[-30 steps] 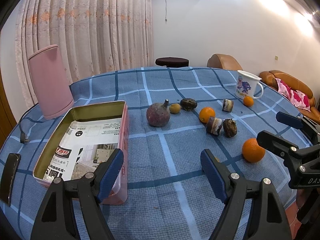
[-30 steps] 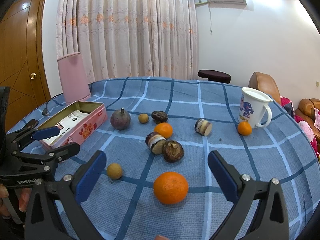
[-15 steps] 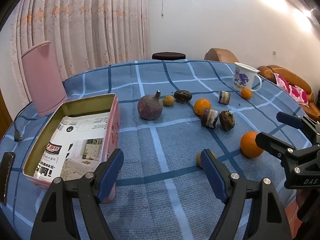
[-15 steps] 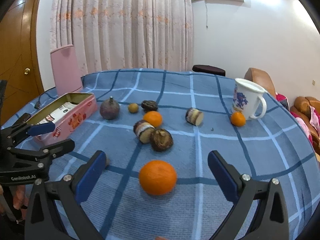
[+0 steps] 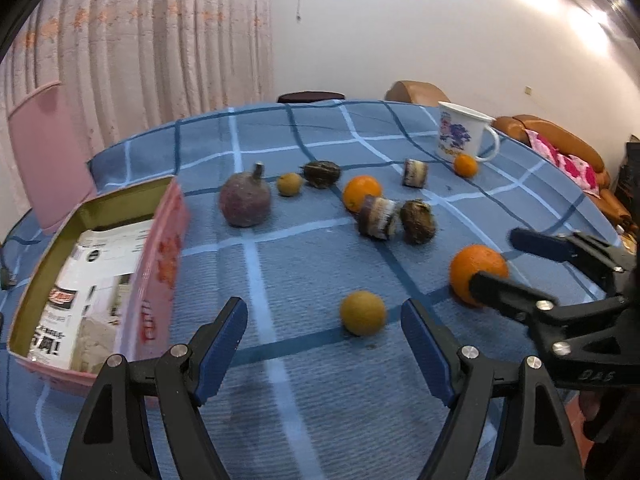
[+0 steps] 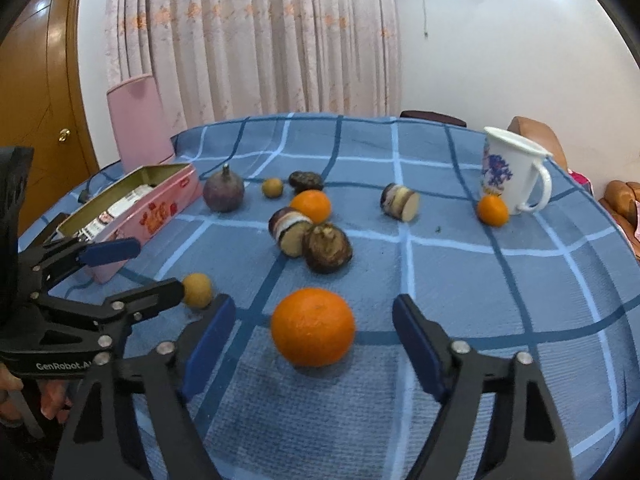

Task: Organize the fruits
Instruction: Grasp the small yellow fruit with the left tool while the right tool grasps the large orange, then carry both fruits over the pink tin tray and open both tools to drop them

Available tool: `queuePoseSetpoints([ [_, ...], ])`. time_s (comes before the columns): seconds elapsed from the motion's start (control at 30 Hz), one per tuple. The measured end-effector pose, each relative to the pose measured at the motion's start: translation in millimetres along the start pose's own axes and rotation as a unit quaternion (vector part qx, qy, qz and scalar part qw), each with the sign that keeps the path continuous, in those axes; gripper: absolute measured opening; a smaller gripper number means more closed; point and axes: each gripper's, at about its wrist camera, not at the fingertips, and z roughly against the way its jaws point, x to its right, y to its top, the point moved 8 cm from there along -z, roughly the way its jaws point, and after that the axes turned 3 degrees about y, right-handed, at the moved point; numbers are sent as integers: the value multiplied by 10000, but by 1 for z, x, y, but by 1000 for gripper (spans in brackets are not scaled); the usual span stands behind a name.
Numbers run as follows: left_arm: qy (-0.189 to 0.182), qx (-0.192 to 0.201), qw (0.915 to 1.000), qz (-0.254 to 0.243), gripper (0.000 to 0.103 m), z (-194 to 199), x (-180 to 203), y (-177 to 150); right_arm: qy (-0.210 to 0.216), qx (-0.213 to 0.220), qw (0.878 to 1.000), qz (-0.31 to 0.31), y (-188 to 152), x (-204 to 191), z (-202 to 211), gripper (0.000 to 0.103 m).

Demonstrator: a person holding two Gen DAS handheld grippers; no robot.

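Lying between the wide-open, empty right gripper [image 6: 314, 344] fingers, the orange [image 6: 313, 327] rests untouched.

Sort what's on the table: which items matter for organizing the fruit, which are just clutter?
Job items:
large orange
small yellow fruit
two smaller oranges
purple round fruit
dark fruits and cut pieces
pink tin, likely the container

Just lying about:
white mug
pink upright object
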Motion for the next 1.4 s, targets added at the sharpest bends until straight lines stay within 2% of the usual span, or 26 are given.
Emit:
queuePoseSetpoints([
  [0.1,-32,-84,9998,-177,70,-6,9,1,75,-167,9998,-75,-3,3,-7,70],
  [0.17,-75,-198,9995,-237,52,-12,14,1,96,-301,9994,-107,-5,4,-14,68],
  [0.23,-91,-346,9988,-347,41,-18,18,-1,151,-426,9989,-134,-8,5,-21,54],
  [0.27,-152,-382,9985,-359,29,-19,20,-2,228,-476,9985,-155,-10,5,-25,50],
  [0.4,-303,-375,9983,-324,30,-19,19,-3,333,-422,9985,-111,-9,2,-24,49],
  [0.53,-282,-145,9993,-172,30,-6,5,2,495,-269,9983,120,4,-17,-16,49],
  [0.8,231,336,9989,214,30,21,-49,23,670,-5,9960,584,38,-63,-18,49],
  [1.4,925,657,9900,841,30,45,-150,38,1168,338,9849,1236,109,-144,-29,49],
])
